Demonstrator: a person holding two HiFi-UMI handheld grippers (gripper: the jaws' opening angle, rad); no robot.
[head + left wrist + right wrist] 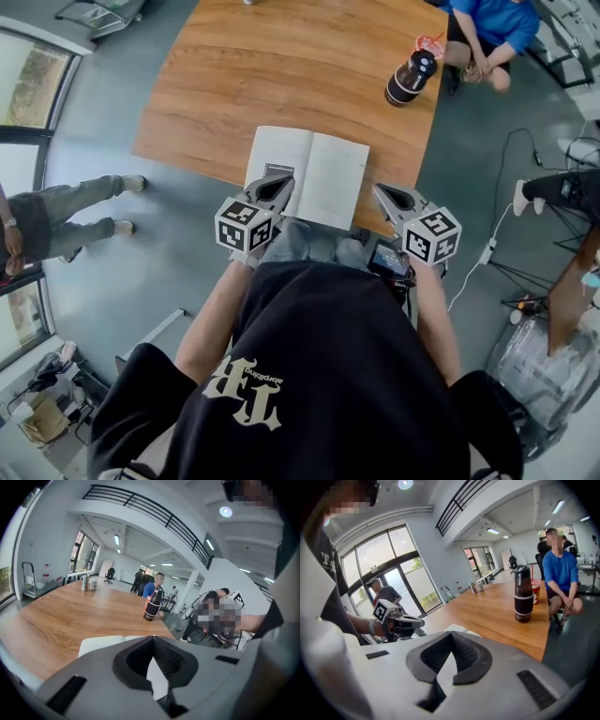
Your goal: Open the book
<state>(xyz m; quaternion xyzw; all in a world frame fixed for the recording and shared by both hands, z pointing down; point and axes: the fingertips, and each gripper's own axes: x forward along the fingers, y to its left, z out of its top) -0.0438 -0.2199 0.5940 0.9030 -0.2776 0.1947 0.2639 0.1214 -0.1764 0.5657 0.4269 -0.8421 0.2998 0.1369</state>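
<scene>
The book [309, 174] lies open, pages up, on the wooden table [281, 75] at its near edge. My left gripper [274, 189] hovers at the book's near left corner, jaws shut and empty. My right gripper [391, 198] sits just off the book's near right corner, also shut with nothing in it. In the left gripper view, the white pages [101, 643] show just beyond the closed jaw tips [152, 637]. In the right gripper view, a strip of the book [458, 629] shows past the tips [451, 633], with the left gripper [410, 620] beyond.
A dark bottle [411, 78] stands at the table's far right corner, with a red-and-white cup behind it. A seated person in blue [487, 28] is beyond that corner. Another person's legs [80, 202] are at the left. Cans [88, 583] stand at the far end.
</scene>
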